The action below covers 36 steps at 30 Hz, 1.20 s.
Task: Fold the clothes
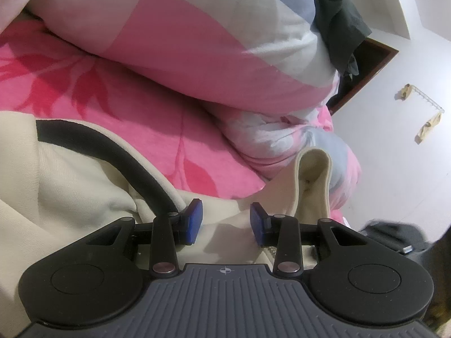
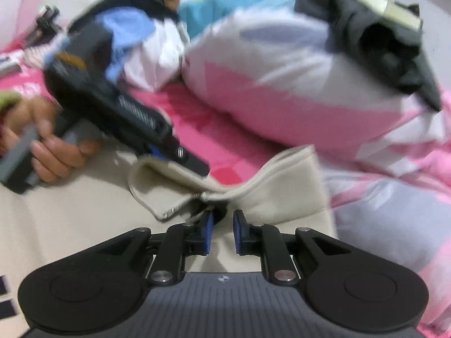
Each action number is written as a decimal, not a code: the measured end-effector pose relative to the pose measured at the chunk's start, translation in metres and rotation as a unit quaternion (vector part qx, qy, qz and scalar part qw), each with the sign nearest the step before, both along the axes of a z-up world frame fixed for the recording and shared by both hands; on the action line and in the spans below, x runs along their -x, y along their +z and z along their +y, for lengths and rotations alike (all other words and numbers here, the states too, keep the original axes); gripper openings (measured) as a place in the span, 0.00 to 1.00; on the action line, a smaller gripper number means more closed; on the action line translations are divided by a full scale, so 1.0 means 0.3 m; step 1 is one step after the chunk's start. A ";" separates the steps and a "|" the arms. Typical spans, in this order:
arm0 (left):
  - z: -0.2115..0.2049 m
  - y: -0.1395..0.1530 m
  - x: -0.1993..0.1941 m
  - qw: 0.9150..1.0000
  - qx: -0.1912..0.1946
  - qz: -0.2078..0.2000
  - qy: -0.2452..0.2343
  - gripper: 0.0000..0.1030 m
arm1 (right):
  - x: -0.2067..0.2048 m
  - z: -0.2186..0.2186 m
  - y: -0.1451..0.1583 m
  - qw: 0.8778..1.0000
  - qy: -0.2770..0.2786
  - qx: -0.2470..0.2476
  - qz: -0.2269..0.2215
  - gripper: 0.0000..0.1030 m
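Cream sweatshirt only partly folded on the bed.
Your cream fleece sweatshirt with black trim (image 1: 84,174) lay on the pink floral bedsheet (image 1: 157,129), collar flap raised; folding remained. Left gripper (image 1: 226,219) was spread, empty; right gripper (image 2: 223,232) narrowly parted, pinching nothing. Only the right view showed your hand (image 2: 53,152).

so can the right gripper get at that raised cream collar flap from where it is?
Probably yes. The right gripper has its jaws slightly apart with the cream garment's collar flap just ahead, nothing between. The left gripper sits on the neighbouring flap to the side, close but apparently not blocking.
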<state>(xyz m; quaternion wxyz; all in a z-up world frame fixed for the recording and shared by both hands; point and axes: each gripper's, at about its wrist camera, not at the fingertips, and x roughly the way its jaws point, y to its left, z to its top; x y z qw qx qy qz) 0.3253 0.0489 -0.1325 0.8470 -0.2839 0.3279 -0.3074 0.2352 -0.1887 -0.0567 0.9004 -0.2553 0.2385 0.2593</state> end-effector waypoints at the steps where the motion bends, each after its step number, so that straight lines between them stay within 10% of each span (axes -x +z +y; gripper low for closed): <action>1: 0.000 0.000 0.000 1.000 0.000 0.000 0.000 0.36 | 0.008 -0.023 0.033 1.000 0.004 -0.010 -0.011 0.20; 4: 0.000 0.000 0.000 1.000 0.000 0.000 0.000 0.36 | -0.027 -0.090 0.127 0.997 -0.027 -0.060 -0.034 0.41; 13: 0.010 -0.010 -0.003 1.000 0.013 0.002 -0.003 0.36 | -0.374 -0.121 0.136 0.964 -0.133 -0.209 0.093 0.54; 18: 0.009 -0.010 -0.006 1.000 0.016 0.003 -0.003 0.36 | -0.413 -0.151 0.078 0.943 -0.139 -0.252 0.169 0.17; 26: 0.003 -0.005 -0.006 1.000 0.018 0.000 -0.009 0.36 | -0.101 -0.204 0.021 0.956 -0.125 -0.240 0.110 0.15; 36: -0.052 0.028 0.021 0.996 -0.008 -0.027 -0.081 0.36 | -0.038 -0.240 -0.081 0.958 -0.142 -0.226 0.103 0.15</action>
